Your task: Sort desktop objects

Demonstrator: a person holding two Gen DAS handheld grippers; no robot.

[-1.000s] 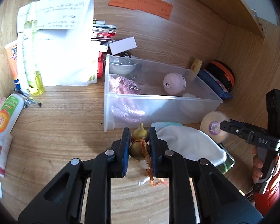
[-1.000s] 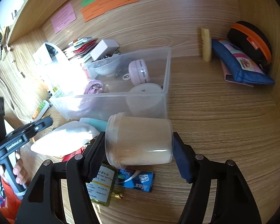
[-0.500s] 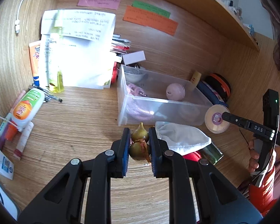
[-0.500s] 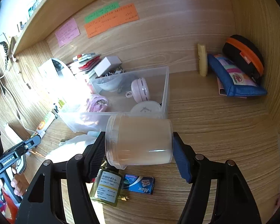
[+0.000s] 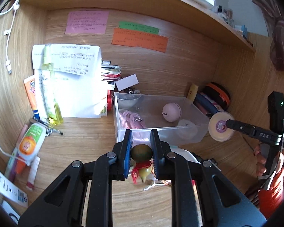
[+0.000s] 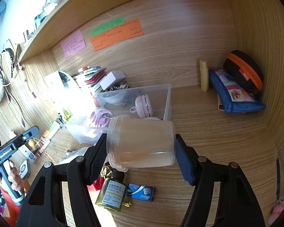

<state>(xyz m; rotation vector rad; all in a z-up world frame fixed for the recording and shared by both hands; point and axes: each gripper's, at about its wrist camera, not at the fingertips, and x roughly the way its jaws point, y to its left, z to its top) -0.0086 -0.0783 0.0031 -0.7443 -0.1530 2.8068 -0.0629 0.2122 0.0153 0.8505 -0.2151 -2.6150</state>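
Both hand-held grippers have risen above the tabletop [image 5: 81, 138]; the gourd charm [image 5: 142, 158] in the left hand-held gripper [image 5: 141, 141] now hangs inverted, tip toward 6 o'clock.

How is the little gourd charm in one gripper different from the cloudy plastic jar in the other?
The gourd charm is small, opaque, olive-gold, with a red cord at its waist; the plastic jar is far bigger, translucent and plain. The charm is pinched in the nearly shut left gripper and points down; the jar lies on its side, filling the widely spread right gripper. Both are gripped and held above the desk.
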